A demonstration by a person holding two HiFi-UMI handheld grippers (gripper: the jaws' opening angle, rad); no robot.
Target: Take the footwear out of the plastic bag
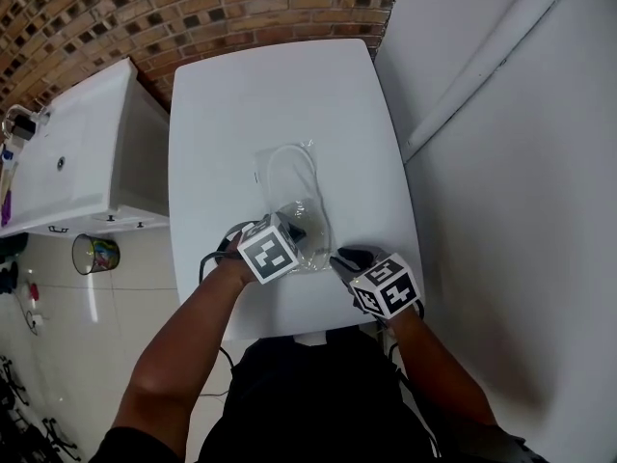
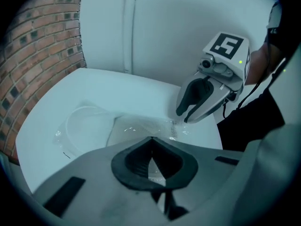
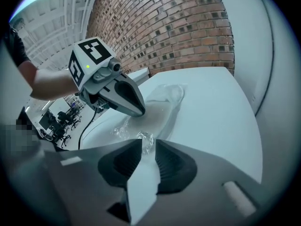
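Note:
A clear plastic bag (image 1: 293, 189) lies lengthwise on the white table (image 1: 222, 114), with pale footwear (image 1: 287, 167) inside it. My left gripper (image 1: 297, 231) is at the bag's near end, shut on the plastic. In the left gripper view its jaws (image 2: 150, 142) meet over the bag (image 2: 94, 126). My right gripper (image 1: 345, 256) stands just right of that end, open. In the right gripper view a crumpled bit of the bag (image 3: 146, 138) sits at the gap between its jaws (image 3: 148, 145), untouched by the pads. The left gripper (image 3: 138, 110) presses the bag (image 3: 162, 102) there.
A white counter (image 1: 67, 152) stands left of the table, with a wire wastebasket (image 1: 94, 254) below it on the tiled floor. A brick wall (image 1: 193, 8) runs behind and a white wall (image 1: 511, 162) close on the right. The table's near edge (image 1: 289, 331) is by my body.

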